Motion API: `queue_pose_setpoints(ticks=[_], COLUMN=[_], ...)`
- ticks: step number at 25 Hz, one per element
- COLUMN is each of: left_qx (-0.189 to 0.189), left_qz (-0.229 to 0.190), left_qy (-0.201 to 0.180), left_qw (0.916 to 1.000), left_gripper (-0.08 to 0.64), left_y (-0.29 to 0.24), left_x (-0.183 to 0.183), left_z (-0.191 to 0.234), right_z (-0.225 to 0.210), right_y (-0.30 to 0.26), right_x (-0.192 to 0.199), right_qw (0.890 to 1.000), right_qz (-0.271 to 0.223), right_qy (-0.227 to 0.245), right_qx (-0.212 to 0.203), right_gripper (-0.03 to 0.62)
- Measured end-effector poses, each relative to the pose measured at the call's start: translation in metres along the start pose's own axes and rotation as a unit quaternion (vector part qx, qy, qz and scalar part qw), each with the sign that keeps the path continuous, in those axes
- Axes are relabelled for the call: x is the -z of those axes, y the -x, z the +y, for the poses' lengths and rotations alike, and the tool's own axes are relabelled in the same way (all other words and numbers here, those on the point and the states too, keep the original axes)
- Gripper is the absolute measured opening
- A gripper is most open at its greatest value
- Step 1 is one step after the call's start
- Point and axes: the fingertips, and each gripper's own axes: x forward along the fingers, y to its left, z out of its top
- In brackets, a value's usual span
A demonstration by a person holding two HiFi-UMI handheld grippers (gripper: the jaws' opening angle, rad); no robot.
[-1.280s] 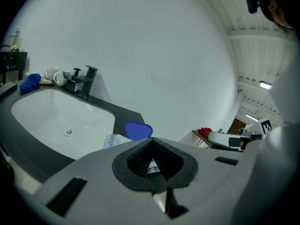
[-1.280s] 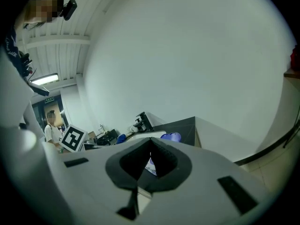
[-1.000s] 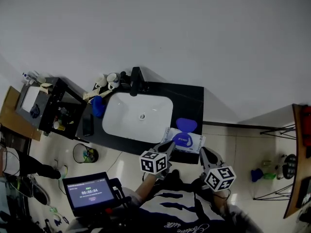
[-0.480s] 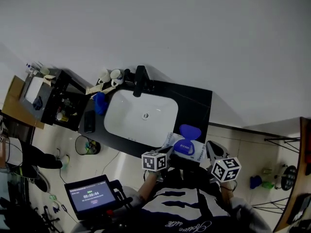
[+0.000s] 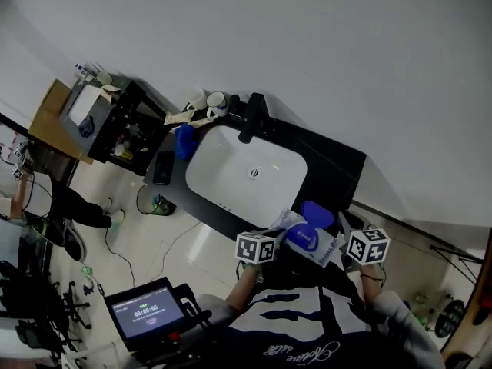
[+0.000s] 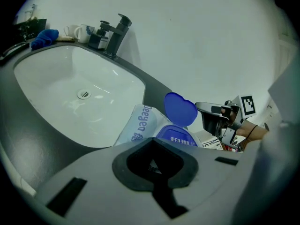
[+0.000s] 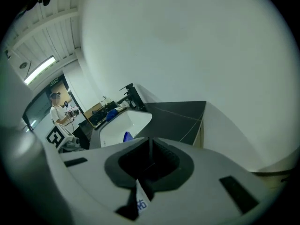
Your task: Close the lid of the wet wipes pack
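Since a second ago the head view has swung round. The white sink [image 5: 231, 167] now lies slanted across the middle of the frame, and both your tongs have come up from below the wet wipes pack [image 5: 311, 243] to flank it.

The pack lies at the near right corner of the dark worktop [image 5: 338, 167], just right of the sink and low in the head view. Its blue lid [image 5: 316, 212] is still open. In the left gripper view the lid stands up behind the blue printed ring of the dispenser mouth.

Your left tongs [image 5: 270, 241] sit at the pack's left end. In the left gripper view they are pressed together over its near edge, and a sliver of the printed wrapper shows through the hole between them. Your right tongs [image 5: 347, 237] sit at the pack's right end. In the right gripper view they are also pressed together, with a thin strip of white wrapper with blue print caught in the seam at the bottom of the frame.

The black tap [image 5: 252, 118] stands at the far rim of the sink. Two white mugs [image 5: 206, 100] and a blue cloth [image 5: 184, 141] lie to its left in the head view. A lit screen [image 5: 146, 314] glows in the lower left of that frame. A person [image 7: 58, 111] stands in the background at the left of the right gripper view.
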Motion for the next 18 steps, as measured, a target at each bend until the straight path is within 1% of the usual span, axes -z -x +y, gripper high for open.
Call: queue_pose_setpoints(ticks=[2, 4, 9, 12, 14, 18], left_qx=[-0.007, -0.011, -0.015, -0.014, -0.010, 0.000], left_qz=[-0.001, -0.001, -0.002, -0.001, -0.003, -0.011], left_qy=[0.001, -0.005, -0.009, -0.007, -0.005, -0.001], left_qw=[1.0000, 0.9999, 0.9998, 0.9999, 0.9999, 0.9999], left_gripper=[0.000, 0.001, 0.000, 0.001, 0.002, 0.000], left_y=[0.001, 0.001, 0.000, 0.002, 0.002, 0.003], left_x=[-0.003, -0.007, -0.005, -0.003, -0.003, 0.001], left_z=[0.005, 0.007, 0.008, 0.006, 0.004, 0.004], right_z=[-0.002, 0.000, 0.027, 0.059, 0.078, 0.097], right_y=[-0.020, -0.034, -0.031, -0.022, -0.019, -0.022], right_x=[0.007, 0.011, 0.003, 0.015, 0.031, 0.066], right_qw=[1.000, 0.999, 0.998, 0.995, 0.990, 0.978], right_qz=[0.027, 0.043, 0.032, 0.046, 0.066, 0.115], right_qy=[0.011, 0.022, 0.030, 0.048, 0.074, 0.144], right_qx=[-0.004, -0.012, -0.045, -0.080, -0.097, -0.097], right_gripper=[0.009, 0.009, 0.009, 0.009, 0.009, 0.009])
